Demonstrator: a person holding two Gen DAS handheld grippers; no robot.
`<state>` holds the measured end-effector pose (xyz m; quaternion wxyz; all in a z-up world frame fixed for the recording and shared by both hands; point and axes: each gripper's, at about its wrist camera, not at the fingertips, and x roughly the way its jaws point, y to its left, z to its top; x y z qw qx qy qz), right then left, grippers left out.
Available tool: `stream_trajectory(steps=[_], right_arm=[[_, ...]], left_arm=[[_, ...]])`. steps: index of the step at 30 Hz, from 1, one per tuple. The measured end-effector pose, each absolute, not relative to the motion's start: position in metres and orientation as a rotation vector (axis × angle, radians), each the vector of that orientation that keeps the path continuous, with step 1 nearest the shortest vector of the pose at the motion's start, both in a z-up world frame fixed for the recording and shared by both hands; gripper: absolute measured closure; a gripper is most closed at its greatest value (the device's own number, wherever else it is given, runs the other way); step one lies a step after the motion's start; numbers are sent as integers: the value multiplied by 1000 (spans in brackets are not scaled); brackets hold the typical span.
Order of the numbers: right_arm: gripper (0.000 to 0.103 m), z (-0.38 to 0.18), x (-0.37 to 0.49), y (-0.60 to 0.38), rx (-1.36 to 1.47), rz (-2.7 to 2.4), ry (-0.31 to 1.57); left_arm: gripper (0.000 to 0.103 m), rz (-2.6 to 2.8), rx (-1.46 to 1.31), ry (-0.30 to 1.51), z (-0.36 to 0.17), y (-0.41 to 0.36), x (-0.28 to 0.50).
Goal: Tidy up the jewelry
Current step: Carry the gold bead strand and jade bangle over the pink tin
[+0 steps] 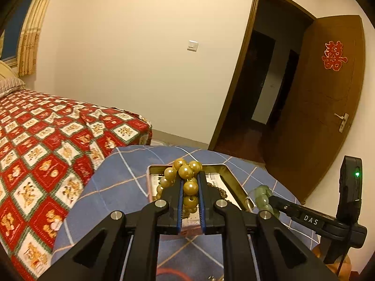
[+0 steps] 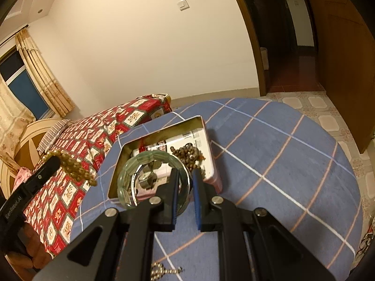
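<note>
Hold the yellow beads [image 1: 187, 182] tight in the left gripper [image 1: 190, 175] and the green bracelet [image 2: 150, 178] tight in the right gripper [image 2: 185, 175], both above the tin [image 2: 206, 140] mid-table, then lower slowly inside.

A bed [image 1: 58, 140] covered with a red patterned quilt was set against cream walls [image 1: 140, 58]. A window [image 2: 23, 86] was framed by yellow curtains [image 2: 44, 75]. A brown door [image 1: 328, 98] was swung open; the floor [image 2: 328, 110] was tiled.
</note>
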<state>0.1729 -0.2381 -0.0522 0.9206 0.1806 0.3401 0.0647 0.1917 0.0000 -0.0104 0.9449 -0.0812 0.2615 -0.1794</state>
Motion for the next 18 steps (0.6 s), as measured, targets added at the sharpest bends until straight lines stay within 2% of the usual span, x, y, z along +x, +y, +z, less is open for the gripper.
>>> stream_trajectory(steps=[18], right_arm=[[88,-68,220,-247,368,108,718]], left_arm=[[93,-390,-147,555,-23,-19,239]])
